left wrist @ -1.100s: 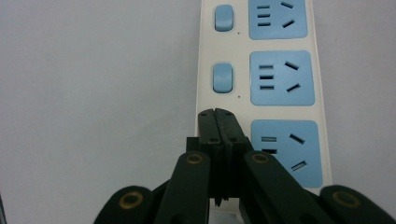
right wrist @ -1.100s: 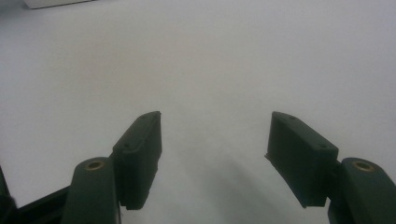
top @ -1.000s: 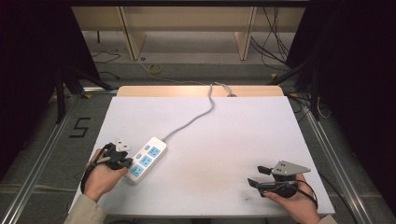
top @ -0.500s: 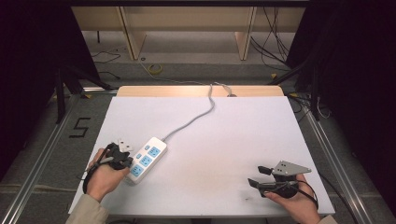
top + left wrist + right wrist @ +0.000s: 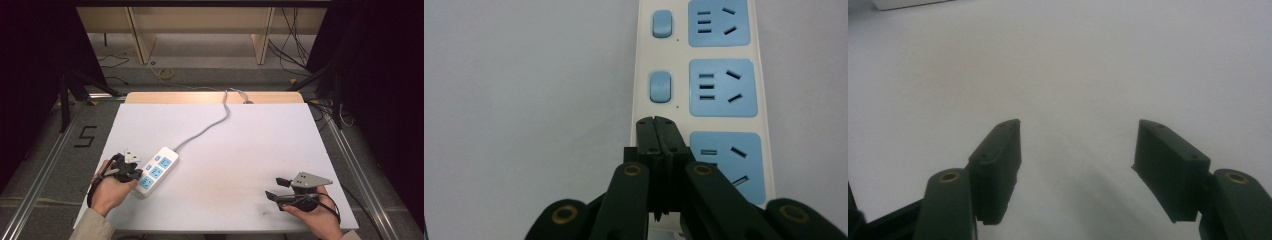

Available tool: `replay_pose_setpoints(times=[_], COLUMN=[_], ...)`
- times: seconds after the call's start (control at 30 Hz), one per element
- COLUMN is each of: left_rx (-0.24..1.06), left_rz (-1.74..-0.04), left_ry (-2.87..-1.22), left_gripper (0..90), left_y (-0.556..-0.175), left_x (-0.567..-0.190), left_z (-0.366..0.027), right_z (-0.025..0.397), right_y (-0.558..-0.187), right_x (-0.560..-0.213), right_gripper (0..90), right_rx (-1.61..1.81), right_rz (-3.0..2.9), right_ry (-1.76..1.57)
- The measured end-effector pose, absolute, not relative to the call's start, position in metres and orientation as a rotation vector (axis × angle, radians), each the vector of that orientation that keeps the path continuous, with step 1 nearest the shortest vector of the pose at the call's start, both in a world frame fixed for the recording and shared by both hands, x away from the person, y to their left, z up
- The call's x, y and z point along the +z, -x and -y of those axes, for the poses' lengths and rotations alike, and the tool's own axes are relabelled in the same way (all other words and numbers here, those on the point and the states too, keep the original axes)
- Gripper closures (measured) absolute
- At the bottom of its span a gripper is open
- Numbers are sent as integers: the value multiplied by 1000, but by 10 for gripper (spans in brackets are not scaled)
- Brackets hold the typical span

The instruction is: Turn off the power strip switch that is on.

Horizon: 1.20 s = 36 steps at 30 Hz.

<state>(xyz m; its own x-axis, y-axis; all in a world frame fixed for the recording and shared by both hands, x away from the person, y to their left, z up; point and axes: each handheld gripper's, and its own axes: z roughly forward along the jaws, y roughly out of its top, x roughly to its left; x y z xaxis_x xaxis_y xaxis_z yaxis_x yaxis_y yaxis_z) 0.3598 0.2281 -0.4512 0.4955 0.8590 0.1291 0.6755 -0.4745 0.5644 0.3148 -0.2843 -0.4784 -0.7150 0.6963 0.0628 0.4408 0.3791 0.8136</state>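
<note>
Shifted slightly toward the power strip (image 5: 156,170) at lower left: left gripper (image 5: 657,131), jaws pressed together, empty, tip apparently over the nearest switch. Best pressed squarely, straight down. At lower right, right gripper (image 5: 274,189) wide open, empty.

The power strip (image 5: 704,100) looks like smooth, slightly glossy white plastic, with matt light-blue plastic socket faces and switches, and its cable (image 5: 207,127) has a smooth grey sheath. The tabletop (image 5: 240,150) is a matt white, paper-like sheet with a strip of pale bare wood along its far edge. The left gripper (image 5: 658,131) and right gripper (image 5: 1078,160) have jaws of matt black plastic with small brass-coloured metal rivets, and the right one carries a dull grey plate on top.
</note>
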Motion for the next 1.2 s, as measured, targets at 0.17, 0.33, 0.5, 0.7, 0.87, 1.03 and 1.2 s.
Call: replay_pose_setpoints(times=[0.17, 0.33, 0.5, 0.7, 0.87, 1.03, 1.2], left_rx=[541, 541, 536, 532, 533, 519, 528], left_rz=[-1270, -1272, -1278, -1278, -1267, -1270, -1263], left_ry=[-2297, -2300, -2298, -2288, -2295, -2267, -2279], left_gripper=[898, 898, 899, 899, 898, 898, 898], left_y=[-359, -360, -360, -360, -359, -359, -359], left_x=[-451, -451, -452, -453, -452, -453, -453], left_z=[-228, -228, -228, -229, -229, -232, -231], right_z=[285, 284, 284, 284, 284, 285, 285], right_y=[-315, -314, -315, -314, -314, -315, -314], right_x=[-478, -478, -478, -478, -478, -478, -478], right_gripper=[361, 361, 361, 361, 361, 361, 361], right_rx=[1255, 1255, 1257, 1259, 1256, 1256, 1255], right_rz=[-2351, -2350, -2350, -2347, -2350, -2350, -2350], right_ry=[-1000, -995, -995, -997, -995, -997, -993])
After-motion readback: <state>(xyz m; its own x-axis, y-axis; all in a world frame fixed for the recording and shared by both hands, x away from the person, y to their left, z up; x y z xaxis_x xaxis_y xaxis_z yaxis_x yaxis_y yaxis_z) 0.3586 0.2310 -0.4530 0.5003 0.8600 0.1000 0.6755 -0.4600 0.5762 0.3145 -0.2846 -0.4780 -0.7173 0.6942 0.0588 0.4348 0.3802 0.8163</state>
